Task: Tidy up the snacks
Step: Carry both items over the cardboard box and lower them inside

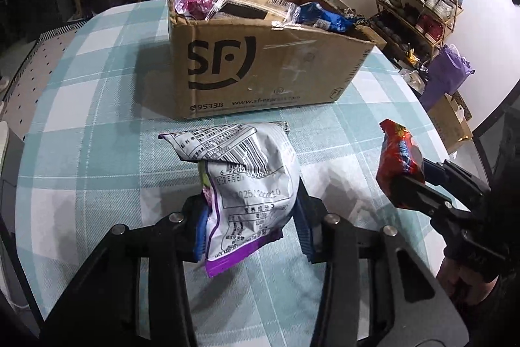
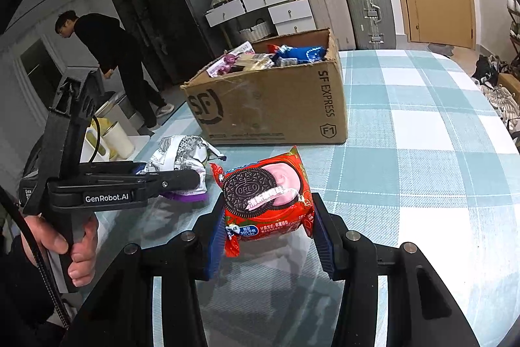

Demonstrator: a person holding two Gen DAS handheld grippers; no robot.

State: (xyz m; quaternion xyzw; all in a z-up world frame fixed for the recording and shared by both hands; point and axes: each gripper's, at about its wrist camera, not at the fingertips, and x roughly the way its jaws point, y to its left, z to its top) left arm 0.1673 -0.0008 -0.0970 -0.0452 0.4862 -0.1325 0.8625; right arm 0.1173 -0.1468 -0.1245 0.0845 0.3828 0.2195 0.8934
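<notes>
An open cardboard SF box (image 1: 260, 67) stands on the checked table, holding several snack packs; it also shows in the right wrist view (image 2: 276, 106). My left gripper (image 1: 250, 217) is shut on a silver and purple snack bag (image 1: 250, 178), held above the table in front of the box; the bag also shows in the right wrist view (image 2: 182, 158). My right gripper (image 2: 266, 233) is shut on a red Oreo pack (image 2: 266, 200), held above the table to the right of the left gripper. The pack also shows in the left wrist view (image 1: 399, 158).
The table has a teal and white checked cloth (image 2: 422, 152). A person in black (image 2: 113, 54) stands at the far left by a bin. Suitcases (image 2: 367, 8) and white drawers (image 2: 286, 12) stand behind the table. A shoe rack (image 1: 419, 12) stands at the right.
</notes>
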